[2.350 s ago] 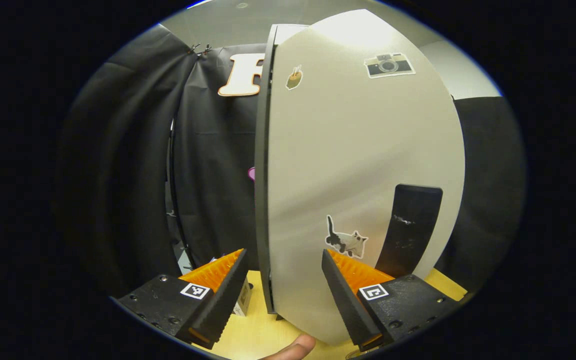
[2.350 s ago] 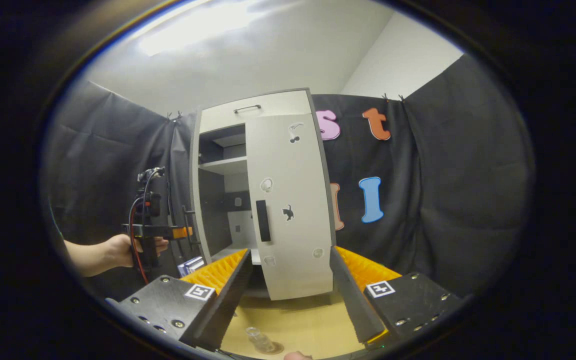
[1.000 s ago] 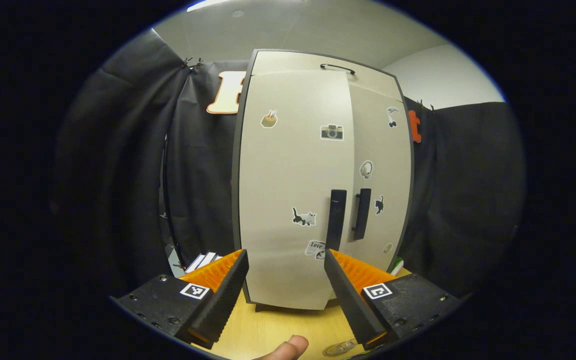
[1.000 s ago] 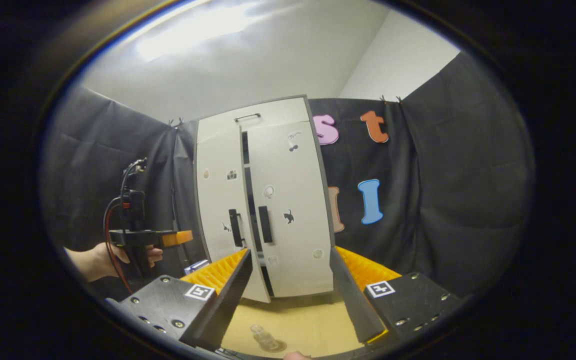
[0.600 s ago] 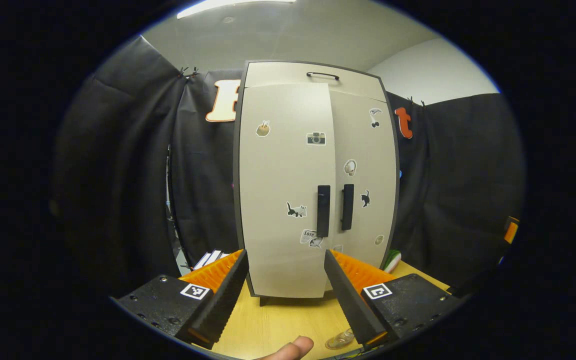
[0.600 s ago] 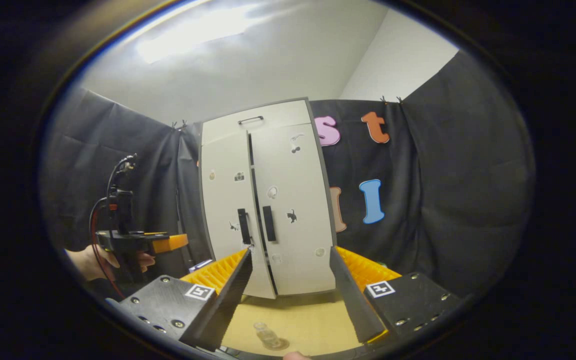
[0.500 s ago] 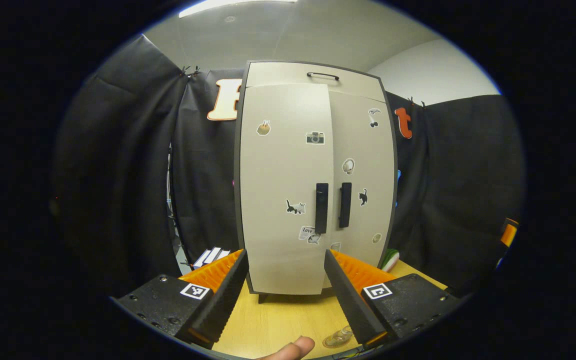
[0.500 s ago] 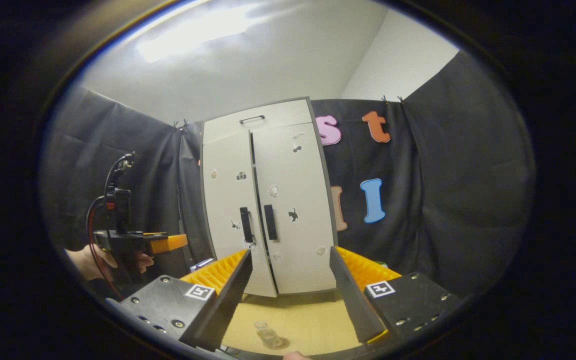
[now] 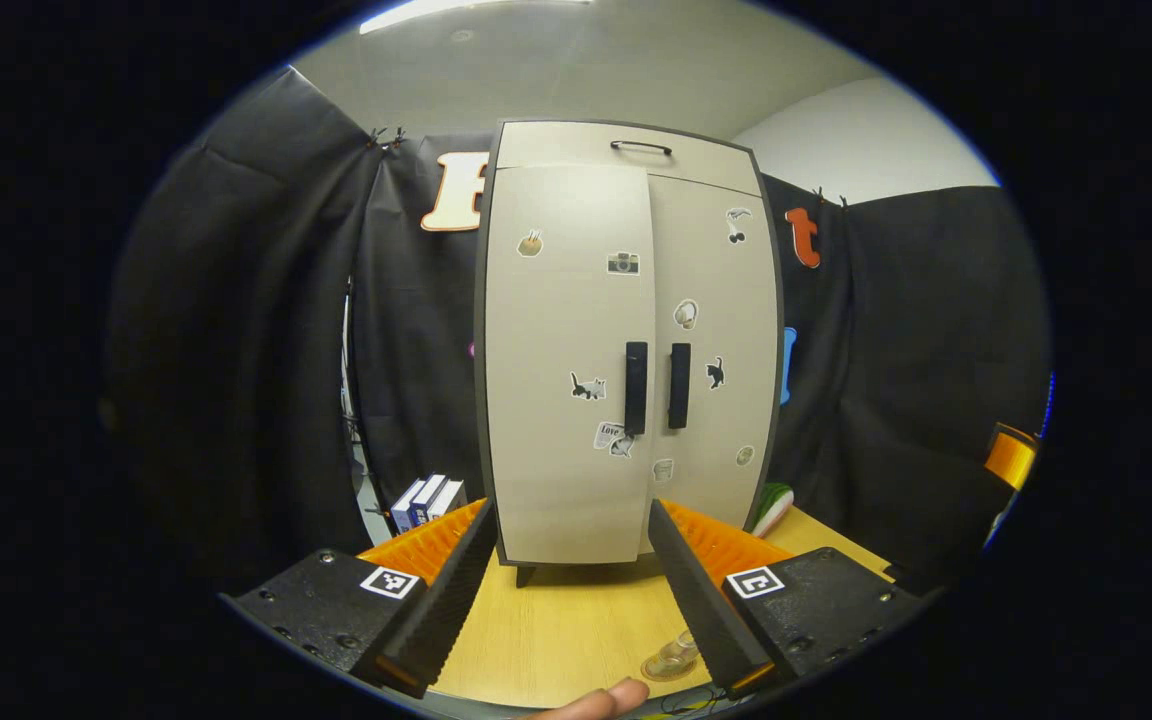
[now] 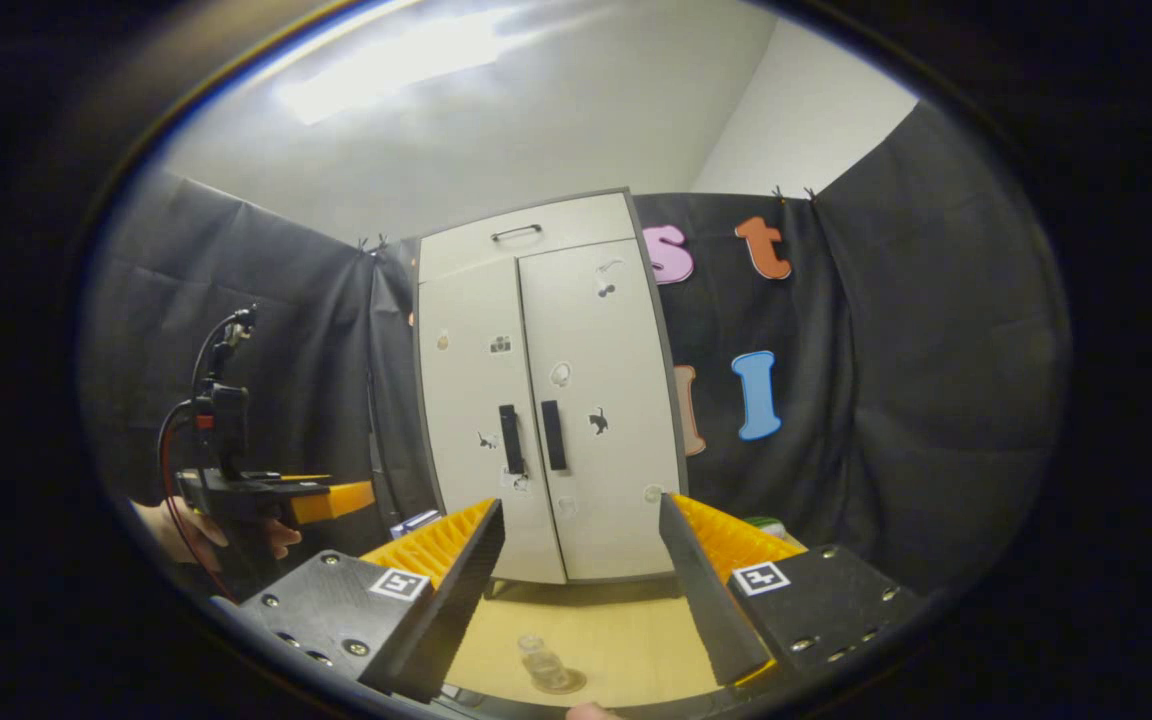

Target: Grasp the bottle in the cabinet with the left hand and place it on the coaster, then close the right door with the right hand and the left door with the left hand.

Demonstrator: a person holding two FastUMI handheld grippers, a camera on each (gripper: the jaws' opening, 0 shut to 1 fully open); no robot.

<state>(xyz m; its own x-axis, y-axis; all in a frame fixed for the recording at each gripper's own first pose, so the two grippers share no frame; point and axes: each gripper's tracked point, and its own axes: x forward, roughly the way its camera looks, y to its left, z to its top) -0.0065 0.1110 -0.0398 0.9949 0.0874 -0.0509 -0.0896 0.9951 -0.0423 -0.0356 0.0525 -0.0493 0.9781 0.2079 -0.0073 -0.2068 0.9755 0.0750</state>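
- Fingers of the left gripper (image 9: 568, 592) stand wide apart with nothing between them but bare table (image 9: 561, 625); the right gripper (image 10: 581, 595) is spread just as wide and grips nothing either.
- One cabinet (image 9: 626, 340) stands ahead of both pairs of fingers, well beyond their tips, and its two doors, the left door (image 9: 561, 350) and the right door (image 9: 716, 330), lie flush and closed.
- Two dark upright handles (image 9: 636, 387) sit side by side at the seam between the doors, and one drawer pull (image 9: 640, 147) sits above them.
- One small clear bottle (image 10: 536, 657) stands upright on one round coaster (image 10: 564, 684) on the table, low between the right gripper's fingers; in the left gripper view the bottle (image 9: 677, 655) shows just beside the inner edge of the right-hand finger.
- Three books (image 9: 427, 500), as far as the edge-on view lets me count, stand beyond the left-hand finger, beside the cabinet.
- In the right gripper view the left gripper (image 10: 331, 498) shows far off beyond the left-hand finger, held by one hand (image 10: 186, 535).
- One fingertip (image 9: 596, 702) pokes in below the left gripper's fingers.
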